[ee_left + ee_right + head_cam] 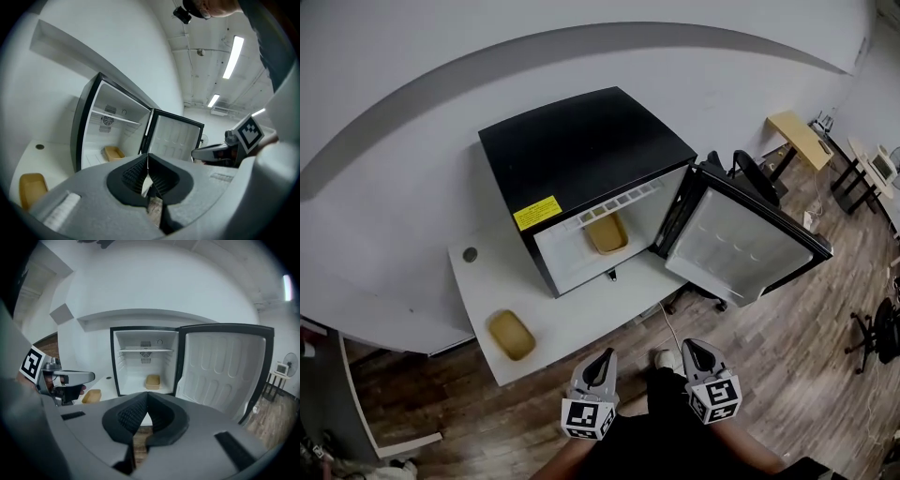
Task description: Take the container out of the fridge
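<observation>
A small black fridge [581, 150] stands on a white table [572, 319] with its door [745, 246] swung wide open to the right. A tan container [607, 232] [114, 152] [152, 381] sits on the fridge's white floor. A second tan container [512, 335] [31, 186] [92, 396] lies on the table at the front left. My left gripper [600, 366] [148, 165] and right gripper [696, 354] [146, 404] hang side by side in front of the table, well short of the fridge. Both are shut with nothing between their jaws.
A round hole [470, 254] is set in the table left of the fridge. Wooden floor [787, 347] spreads to the right, with desks [802, 136] and office chairs [755, 173] beyond the open door. A curved white wall [394, 122] stands behind the fridge.
</observation>
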{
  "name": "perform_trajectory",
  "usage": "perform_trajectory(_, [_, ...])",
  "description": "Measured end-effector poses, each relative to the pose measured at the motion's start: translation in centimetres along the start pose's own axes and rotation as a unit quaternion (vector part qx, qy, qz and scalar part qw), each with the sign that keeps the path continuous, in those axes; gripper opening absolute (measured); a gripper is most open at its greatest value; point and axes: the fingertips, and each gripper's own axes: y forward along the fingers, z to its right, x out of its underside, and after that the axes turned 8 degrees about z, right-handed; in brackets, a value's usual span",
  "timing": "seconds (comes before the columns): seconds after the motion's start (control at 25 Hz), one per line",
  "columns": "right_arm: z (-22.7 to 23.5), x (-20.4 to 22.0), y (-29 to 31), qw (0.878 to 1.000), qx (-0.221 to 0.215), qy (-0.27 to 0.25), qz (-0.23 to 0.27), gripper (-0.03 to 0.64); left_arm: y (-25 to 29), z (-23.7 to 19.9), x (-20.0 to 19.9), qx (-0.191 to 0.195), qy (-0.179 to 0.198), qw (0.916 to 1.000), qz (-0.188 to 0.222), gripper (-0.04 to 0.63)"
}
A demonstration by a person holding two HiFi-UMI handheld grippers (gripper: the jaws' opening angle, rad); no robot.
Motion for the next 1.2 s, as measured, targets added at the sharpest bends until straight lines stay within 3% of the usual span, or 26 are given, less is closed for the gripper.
perform_trajectory(0.2, [1.3,-1.9,3.9,0.997,-0.068,-0.01,0.021,0.0,2.1,-1.2,0.0,-0.075,-0.002,0.9971,0.007,0.015])
perform_trajectory(0.4, [3.4,-2.7,7.2,0.991,-0.132,-0.02,0.028,0.0,6.0,0.2,-0.7,-0.094,0.023,0.9953,0.003,0.017])
perform_trajectory(0.52, [4.8,-3.1,8.9,0.986,-0.164,-0.023,0.027,0.002,7.8,0.4,-1.0,-0.126,0.025,0.9917,0.005,0.017])
perform_trajectory(0.72, [6.3,-4.2,11.5,0.978,-0.205,-0.018,0.035,0.001,9.8,0.4,-1.6,-0.17,0.031,0.9849,0.008,0.016])
perform_trajectory(0.88, [6.9,-4.5,13.5,0.971,-0.235,-0.018,0.032,0.002,10.8,0.0,-2.2,-0.208,0.009,0.9779,0.019,0.017])
perform_trajectory(1.2, [7.7,-5.1,15.3,0.958,-0.286,-0.005,0.03,0.002,13.6,-0.3,-3.3,-0.242,0.011,0.9693,0.042,0.017])
